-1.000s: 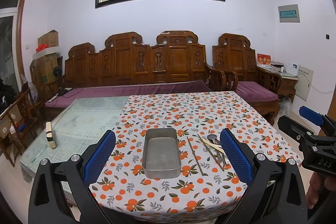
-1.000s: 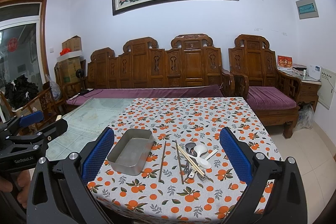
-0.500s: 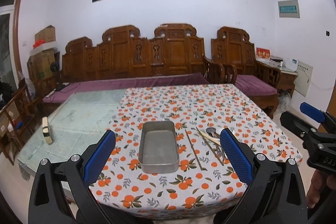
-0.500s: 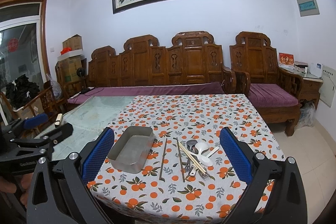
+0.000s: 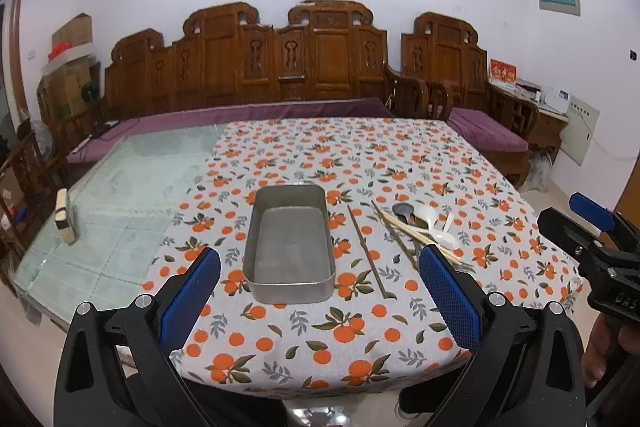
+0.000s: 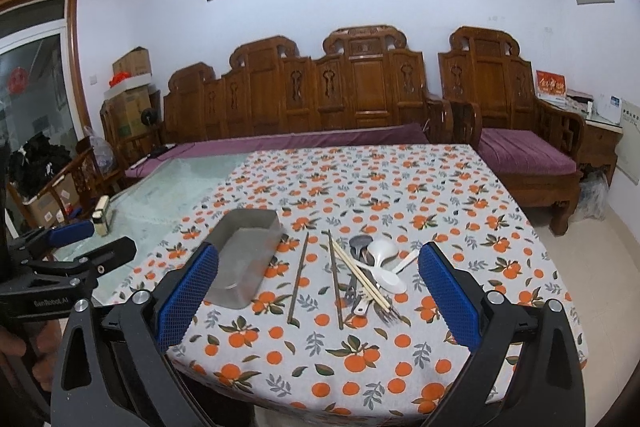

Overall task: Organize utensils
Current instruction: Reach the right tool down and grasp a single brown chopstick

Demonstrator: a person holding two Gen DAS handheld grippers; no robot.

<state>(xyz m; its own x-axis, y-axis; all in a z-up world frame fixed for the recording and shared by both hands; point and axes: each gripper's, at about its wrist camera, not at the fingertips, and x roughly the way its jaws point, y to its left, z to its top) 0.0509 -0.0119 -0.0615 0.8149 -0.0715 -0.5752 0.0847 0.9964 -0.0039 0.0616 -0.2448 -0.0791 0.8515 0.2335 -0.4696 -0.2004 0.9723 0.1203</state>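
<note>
Both tools, left tool (image 5: 318,287) and right tool (image 6: 318,287), gape wide and empty above desk (image 6: 400,187); utensil pile (image 6: 368,271) lies crossed just right of empty metal tray (image 5: 290,247); grabbing one chopstick risks dragging the tangled neighbours off.

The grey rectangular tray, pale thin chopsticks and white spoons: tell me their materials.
Grey rectangular tray: probably metal, matte, with a dull sheen and thin rolled rim. Pale thin chopsticks: likely bamboo or wood, unglossed tan. White spoons: smooth, glossy; plastic or ceramic, unclear.
</note>
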